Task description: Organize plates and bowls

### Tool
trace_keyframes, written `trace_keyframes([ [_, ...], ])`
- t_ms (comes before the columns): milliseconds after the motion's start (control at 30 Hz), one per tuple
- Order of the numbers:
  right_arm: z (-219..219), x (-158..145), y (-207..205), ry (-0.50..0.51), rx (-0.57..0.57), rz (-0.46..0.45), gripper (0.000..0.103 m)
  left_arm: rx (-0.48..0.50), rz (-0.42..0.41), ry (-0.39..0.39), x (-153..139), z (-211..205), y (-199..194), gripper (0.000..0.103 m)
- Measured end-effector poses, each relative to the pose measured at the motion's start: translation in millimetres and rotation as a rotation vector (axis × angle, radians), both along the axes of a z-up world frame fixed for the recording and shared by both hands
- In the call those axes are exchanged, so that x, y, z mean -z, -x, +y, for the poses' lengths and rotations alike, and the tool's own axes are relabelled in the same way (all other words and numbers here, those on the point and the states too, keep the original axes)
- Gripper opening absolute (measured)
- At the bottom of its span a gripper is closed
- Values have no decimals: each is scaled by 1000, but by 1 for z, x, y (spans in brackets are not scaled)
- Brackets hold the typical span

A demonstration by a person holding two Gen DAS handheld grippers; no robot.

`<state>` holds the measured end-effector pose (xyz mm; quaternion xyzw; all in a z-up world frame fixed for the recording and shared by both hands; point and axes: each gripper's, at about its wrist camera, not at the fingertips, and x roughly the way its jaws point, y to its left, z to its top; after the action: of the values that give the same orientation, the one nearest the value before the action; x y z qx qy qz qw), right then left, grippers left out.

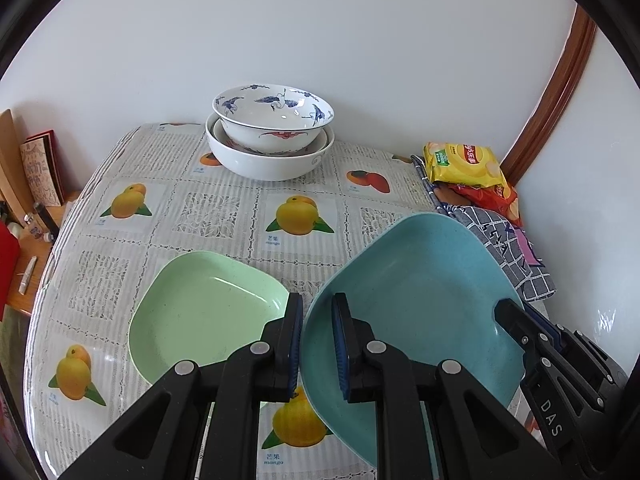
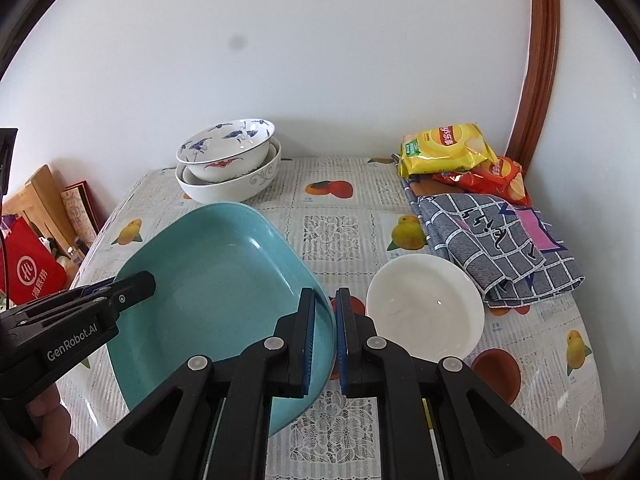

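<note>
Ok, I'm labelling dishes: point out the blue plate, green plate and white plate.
blue plate (image 2: pixel 224 280): right wrist view, inner floor.
green plate (image 1: pixel 200 312): left wrist view, inner floor.
white plate (image 2: pixel 424 312): right wrist view, centre of its well.

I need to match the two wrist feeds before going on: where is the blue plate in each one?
Left wrist view: blue plate at lower right, beside the green plate.
Right wrist view: blue plate at lower left, beside the white bowl.
Shared landmark: the stacked patterned bowls against the back wall.
</note>
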<state>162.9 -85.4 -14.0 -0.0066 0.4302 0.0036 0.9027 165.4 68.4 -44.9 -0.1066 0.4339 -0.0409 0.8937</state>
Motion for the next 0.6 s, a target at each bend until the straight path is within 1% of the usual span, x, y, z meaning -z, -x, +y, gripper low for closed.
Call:
trace_keyframes([
  [300, 8, -2, 2, -25, -12, -4, 10, -14, -10, -1, -3, 9, 6, 15],
  [600, 17, -1, 2, -37, -30, -3, 10, -35, -3, 6, 0, 20, 9, 15],
])
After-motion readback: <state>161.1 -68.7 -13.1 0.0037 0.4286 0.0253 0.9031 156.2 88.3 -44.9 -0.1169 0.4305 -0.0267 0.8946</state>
